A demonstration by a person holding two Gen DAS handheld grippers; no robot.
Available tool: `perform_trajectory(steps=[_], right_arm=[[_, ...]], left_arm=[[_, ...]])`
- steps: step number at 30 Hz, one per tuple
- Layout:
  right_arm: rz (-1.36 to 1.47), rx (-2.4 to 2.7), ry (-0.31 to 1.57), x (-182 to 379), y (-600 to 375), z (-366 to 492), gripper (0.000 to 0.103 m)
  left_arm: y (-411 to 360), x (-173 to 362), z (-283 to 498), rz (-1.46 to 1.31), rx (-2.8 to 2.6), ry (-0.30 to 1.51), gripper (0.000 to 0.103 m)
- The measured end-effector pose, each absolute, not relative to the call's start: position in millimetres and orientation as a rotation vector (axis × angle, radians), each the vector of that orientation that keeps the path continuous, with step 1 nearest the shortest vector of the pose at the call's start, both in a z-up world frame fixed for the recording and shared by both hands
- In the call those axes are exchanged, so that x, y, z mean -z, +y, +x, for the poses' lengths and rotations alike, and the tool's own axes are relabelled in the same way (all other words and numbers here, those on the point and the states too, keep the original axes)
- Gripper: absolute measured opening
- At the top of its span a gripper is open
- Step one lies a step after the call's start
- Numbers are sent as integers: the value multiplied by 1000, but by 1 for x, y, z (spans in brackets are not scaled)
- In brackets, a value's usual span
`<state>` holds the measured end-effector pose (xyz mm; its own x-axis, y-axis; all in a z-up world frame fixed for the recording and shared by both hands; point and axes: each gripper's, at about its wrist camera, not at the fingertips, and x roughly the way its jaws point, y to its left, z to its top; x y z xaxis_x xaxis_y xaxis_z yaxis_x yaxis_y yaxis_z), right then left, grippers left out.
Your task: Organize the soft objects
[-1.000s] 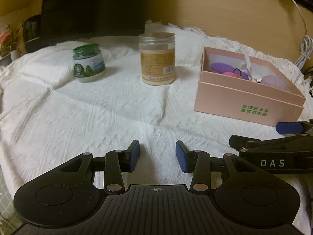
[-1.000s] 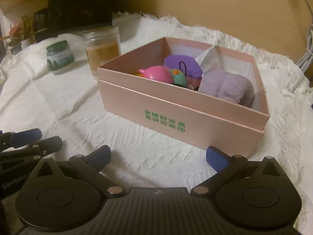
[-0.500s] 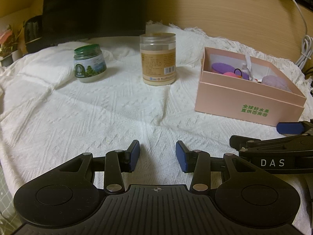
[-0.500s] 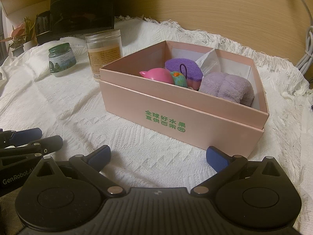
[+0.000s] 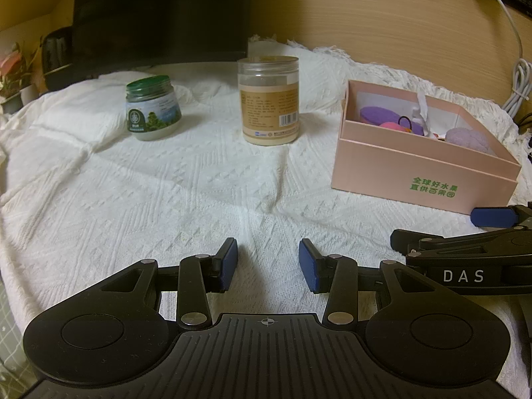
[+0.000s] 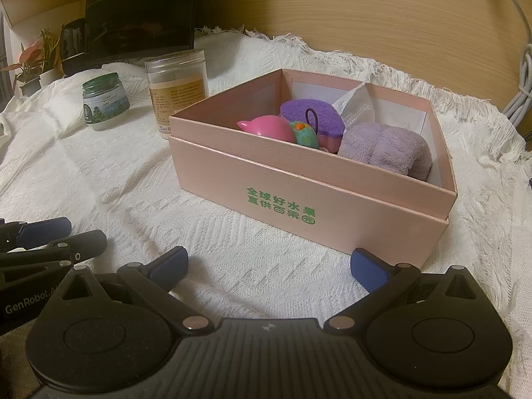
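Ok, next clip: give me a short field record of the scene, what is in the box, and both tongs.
surface: white cloth
container: pink box, open
in box: purple sponge, pink toy, teal ball, lilac plush, white tissue
beside box: tall jar, green-lidded jar
left tongs: open, empty
right tongs: open wide, empty

Pink box [image 6: 309,196] open, purple plush [image 6: 385,149], sponge [image 6: 312,116], toys inside

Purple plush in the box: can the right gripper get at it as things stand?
Probably yes. The right gripper is open and empty, the pink box has no lid, and the purple plush lies uncovered near its front wall.
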<state>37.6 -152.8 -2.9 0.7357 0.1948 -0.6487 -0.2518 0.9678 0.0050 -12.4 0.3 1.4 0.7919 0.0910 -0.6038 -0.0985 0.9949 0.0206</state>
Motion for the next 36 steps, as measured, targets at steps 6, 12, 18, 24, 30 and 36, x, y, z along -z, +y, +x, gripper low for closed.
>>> perform_trajectory(steps=[6,12,18,24,30,36], right_arm=[[-85,-246,703,3,-153,38,103],[-85,-246,702,3,-152,38,103],[-85,-246,702,3,-152,37,103],[-85,-246,702,3,-152,37,103],[-85,-246,703,3,-152,37,103],[-85,-246,703,3,-152,37,103]], left_arm=[[0,-1,-12,-12,-103,649,46],[0,-1,-12,-12,-103,648,46],[0,-1,-12,-12,-104,648,46],[0,-1,-12,-11,-107,649,45],[-1,-1,-13,-12,-108,648,45],[1,-2,-14,-34,-100,648,45]])
